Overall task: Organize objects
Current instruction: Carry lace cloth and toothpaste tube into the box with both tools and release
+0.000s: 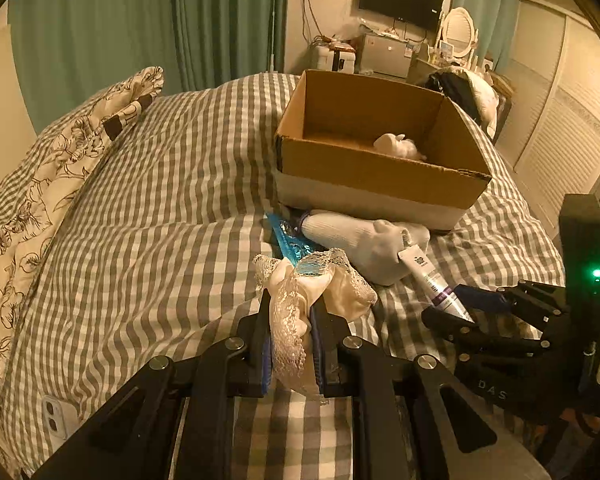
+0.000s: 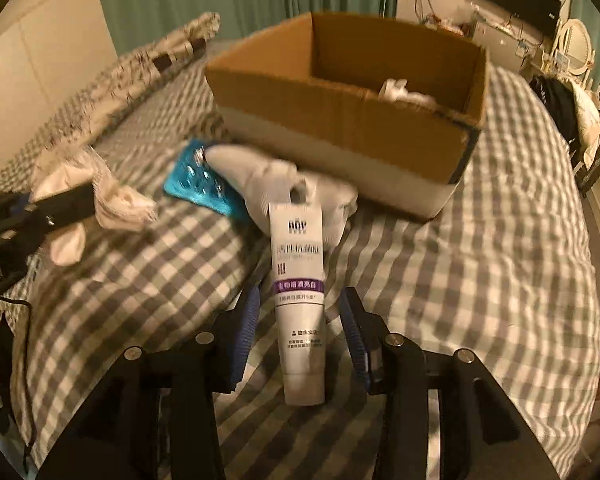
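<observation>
My left gripper [image 1: 290,304] is shut on a cream lace cloth [image 1: 300,300] and holds it just above the checked bedspread; it also shows in the right wrist view [image 2: 112,196]. My right gripper [image 2: 300,300] is open, its fingers on either side of a white tube [image 2: 298,280] that lies on the bed without touching them; the tube also shows in the left wrist view [image 1: 432,280]. An open cardboard box [image 1: 380,184] stands beyond, with a white crumpled item [image 1: 400,146] inside. A white sock [image 1: 360,240] and a blue packet [image 1: 296,246] lie in front of the box.
A floral pillow [image 1: 60,168] lies at the bed's left. A white phone [image 1: 58,416] lies on the bedspread near my left gripper. Green curtains, a dresser with a mirror [image 1: 458,32] and a wall screen are behind the bed.
</observation>
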`<state>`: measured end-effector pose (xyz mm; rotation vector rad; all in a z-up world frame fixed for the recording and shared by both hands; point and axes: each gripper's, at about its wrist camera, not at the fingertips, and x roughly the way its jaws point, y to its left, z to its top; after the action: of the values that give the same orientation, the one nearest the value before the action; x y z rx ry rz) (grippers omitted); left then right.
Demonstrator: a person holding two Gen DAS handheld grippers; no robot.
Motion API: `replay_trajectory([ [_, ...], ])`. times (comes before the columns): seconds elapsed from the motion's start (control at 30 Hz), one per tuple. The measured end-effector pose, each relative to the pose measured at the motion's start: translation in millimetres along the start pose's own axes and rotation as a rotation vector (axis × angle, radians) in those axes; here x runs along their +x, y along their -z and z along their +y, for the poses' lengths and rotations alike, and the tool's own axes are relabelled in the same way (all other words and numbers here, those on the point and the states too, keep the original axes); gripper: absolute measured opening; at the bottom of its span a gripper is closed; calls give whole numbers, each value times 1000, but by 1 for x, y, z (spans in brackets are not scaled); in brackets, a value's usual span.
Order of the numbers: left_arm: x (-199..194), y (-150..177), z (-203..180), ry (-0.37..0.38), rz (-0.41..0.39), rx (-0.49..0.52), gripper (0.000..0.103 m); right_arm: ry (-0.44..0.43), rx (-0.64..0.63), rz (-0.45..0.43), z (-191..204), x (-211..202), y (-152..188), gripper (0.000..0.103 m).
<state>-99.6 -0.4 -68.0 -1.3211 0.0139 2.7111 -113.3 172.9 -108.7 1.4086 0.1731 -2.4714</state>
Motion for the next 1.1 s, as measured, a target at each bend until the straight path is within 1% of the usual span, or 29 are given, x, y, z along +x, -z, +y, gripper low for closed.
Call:
replay_trajectory([
  [0.03, 0, 0, 1, 1, 1, -1, 16, -2, -3, 21, 0, 2, 0, 41],
  [0.1, -1, 0, 2, 2, 1, -2, 16, -3, -8, 35, 1, 5, 1, 40],
  [0.13, -1, 0, 2, 1, 0, -1, 16, -6, -10, 35, 1, 5, 1, 28],
  [0.17, -2, 0, 2, -1, -4, 0, 16, -12, -13, 33, 1, 3, 1, 25],
  [0.23, -8, -1, 2, -3, -13, 2, 16, -11, -21, 6, 2, -6, 0, 25],
  [0.4, -22, -15, 1, -13, -49, 11, 16, -13, -34, -115, 3, -53, -10, 25],
  [0.47, -30, -28, -5, -26, -77, 52, 16, -9, -45, -168, 1, -75, -17, 25],
  [0.57, -42, -54, -15, -50, -140, 104, 16, 14, -60, -249, 2, -106, -36, 25],
  [0.67, -48, -83, -20, -38, -181, 111, 16, 25, -57, -328, -9, -134, -55, 25],
  [0.8, -49, -122, -32, -26, -228, 125, 16, 40, -55, -388, -22, -152, -80, 25],
  [0.9, -37, -150, -39, 3, -236, 128, 16, 64, -55, -410, -29, -152, -98, 25],
  [1.0, -10, -170, -46, 31, -211, 128, 16, 70, -48, -419, -38, -148, -113, 25],
  [1.1, 23, -184, -53, 68, -178, 121, 16, 76, -43, -413, -47, -137, -123, 25],
])
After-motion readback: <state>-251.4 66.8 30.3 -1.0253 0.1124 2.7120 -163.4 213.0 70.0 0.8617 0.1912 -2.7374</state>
